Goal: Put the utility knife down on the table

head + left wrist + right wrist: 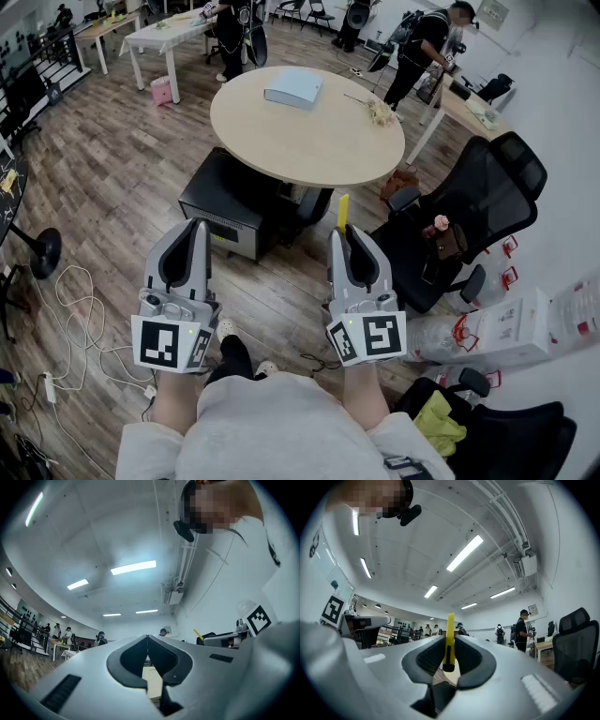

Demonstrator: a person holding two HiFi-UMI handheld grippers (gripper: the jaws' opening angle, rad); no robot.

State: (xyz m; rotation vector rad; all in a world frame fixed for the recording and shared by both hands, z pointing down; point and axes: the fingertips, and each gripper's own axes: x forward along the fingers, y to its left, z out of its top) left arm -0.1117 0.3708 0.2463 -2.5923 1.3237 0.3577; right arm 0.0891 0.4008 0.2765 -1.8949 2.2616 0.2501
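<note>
A yellow utility knife (343, 212) stands upright, pinched between the jaws of my right gripper (345, 231), its tip poking past the fingertips. In the right gripper view the knife (449, 641) is a thin yellow strip with a black end, clamped by the right gripper (448, 641). My left gripper (198, 225) is shut with nothing in it; its jaws meet at the tip in the left gripper view (147, 637). Both grippers are held low, near my body, short of the round beige table (281, 141) ahead.
A light blue box (293, 88) and a small bouquet (379, 111) lie on the round table. A black cabinet (230, 208) stands under its near edge. Black office chairs (469, 206) are on the right, cables (75, 309) on the floor left, people at the back.
</note>
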